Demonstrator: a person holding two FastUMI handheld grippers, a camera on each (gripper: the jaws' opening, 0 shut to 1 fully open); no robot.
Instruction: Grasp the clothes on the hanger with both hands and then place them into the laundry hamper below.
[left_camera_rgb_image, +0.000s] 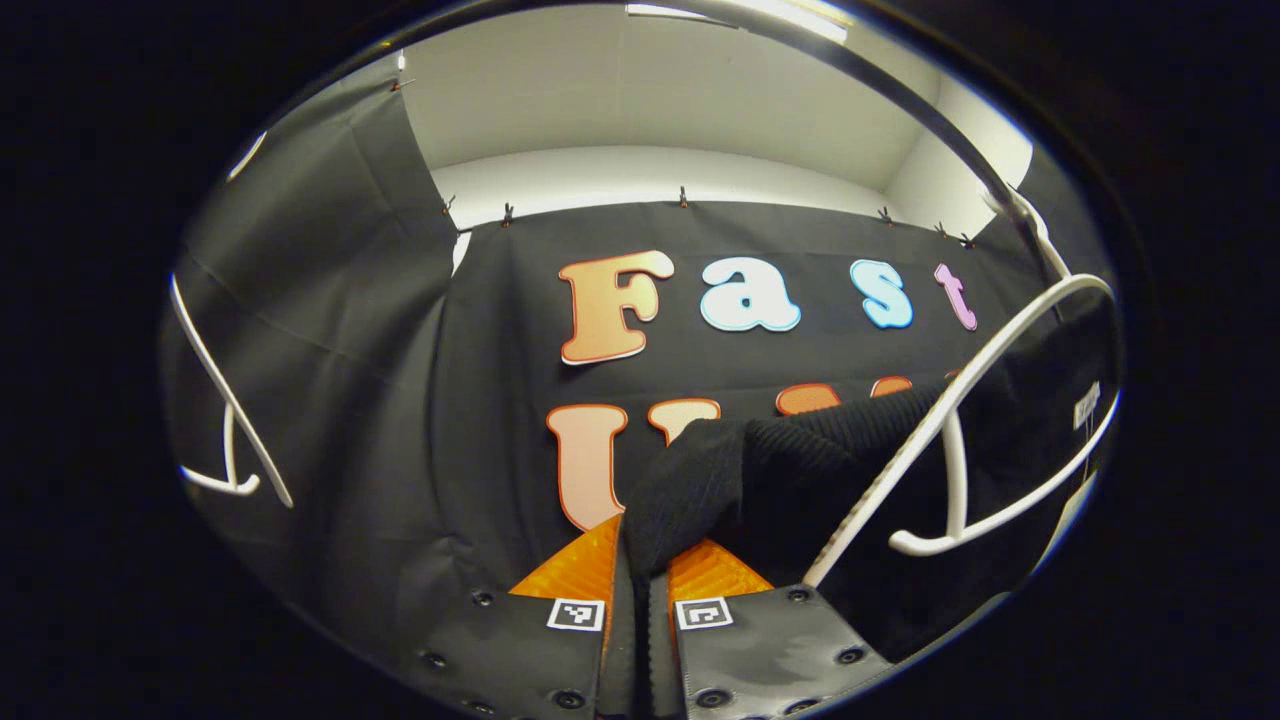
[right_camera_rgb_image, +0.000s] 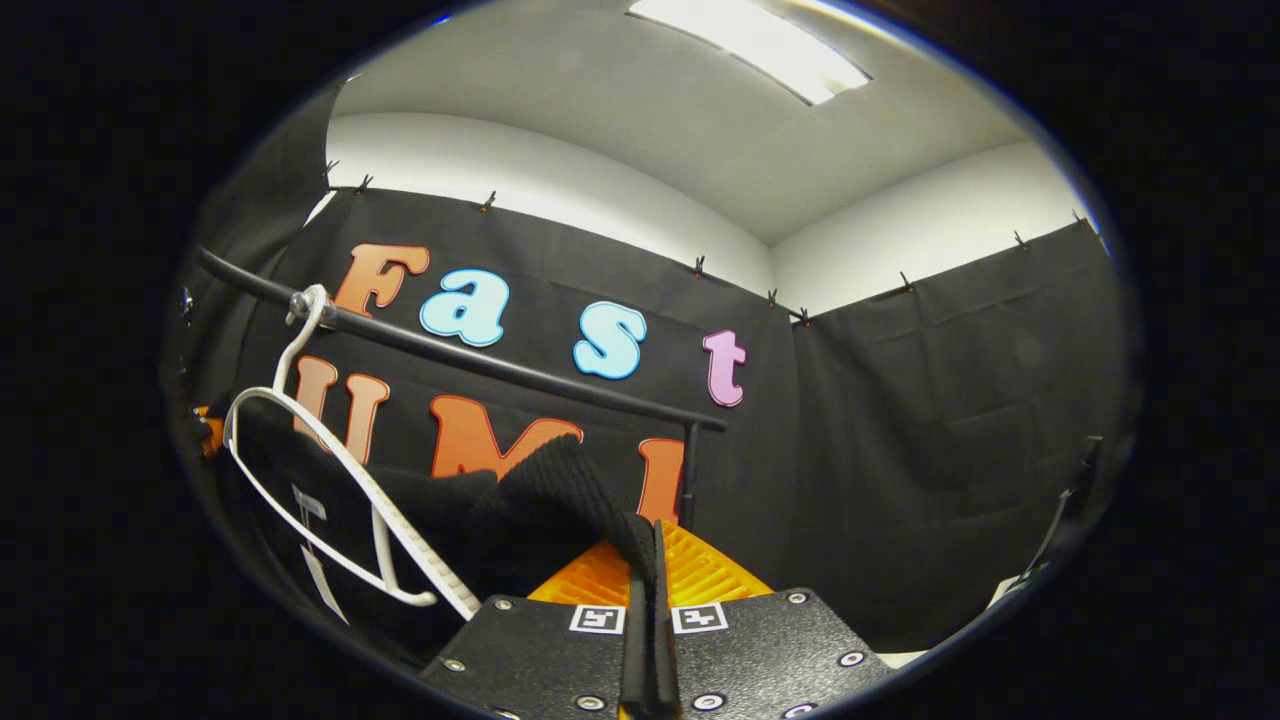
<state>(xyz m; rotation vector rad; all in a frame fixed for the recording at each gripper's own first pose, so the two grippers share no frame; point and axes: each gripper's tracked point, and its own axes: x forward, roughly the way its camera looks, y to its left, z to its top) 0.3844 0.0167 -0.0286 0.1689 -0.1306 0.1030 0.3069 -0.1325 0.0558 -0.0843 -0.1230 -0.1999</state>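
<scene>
Hangers, left gripper view: two white plastic hangers; a bare white plastic hanger (left_camera_rgb_image: 228, 420) at the far left edge, and a second white plastic hanger (left_camera_rgb_image: 960, 440) at the right with the garment on it
Garment: one black ribbed knit garment (left_camera_rgb_image: 800, 450), still draped on the right hanger, one fold pulled toward the camera
Left gripper (left_camera_rgb_image: 640, 560): its two fingers are pressed together on a bunched fold of the knit
Rail: one thin dark metal rail (right_camera_rgb_image: 500, 365) running across in front of the booth wall; the hanger's hook loops over it at the left
Hanger, right gripper view: one, the white plastic hanger (right_camera_rgb_image: 340, 470), at the left
Garment, right gripper view: the black knit (right_camera_rgb_image: 520, 500) stretches from the hanger to the fingers
Right gripper (right_camera_rgb_image: 650, 560): two fingers closed tight, pinching an edge of the knit between them
Ceiling lights: one bright panel (right_camera_rgb_image: 750, 45)
</scene>
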